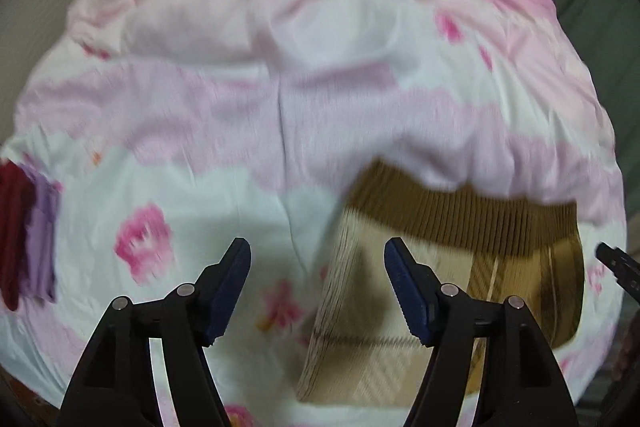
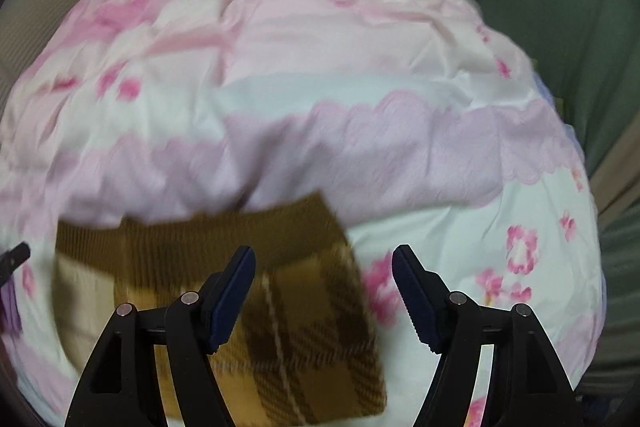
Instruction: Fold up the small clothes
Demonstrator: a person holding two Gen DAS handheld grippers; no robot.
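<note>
A brown and beige plaid garment with a ribbed brown waistband (image 1: 452, 267) lies flat on the pink floral bedcover (image 1: 280, 87). It also shows in the right wrist view (image 2: 248, 299). My left gripper (image 1: 318, 287) is open and empty, above the garment's left edge. My right gripper (image 2: 324, 295) is open and empty, above the garment's right edge. The right gripper's tip shows at the left wrist view's right edge (image 1: 616, 267). The left gripper's tip shows at the right wrist view's left edge (image 2: 14, 259). The bedcover's fold hides the top of the waistband.
A dark red and purple folded cloth (image 1: 26, 235) lies at the bed's left edge. A green curtain (image 2: 560, 7) hangs to the right of the bed. The bedcover (image 2: 320, 67) is rumpled and bulges behind the garment.
</note>
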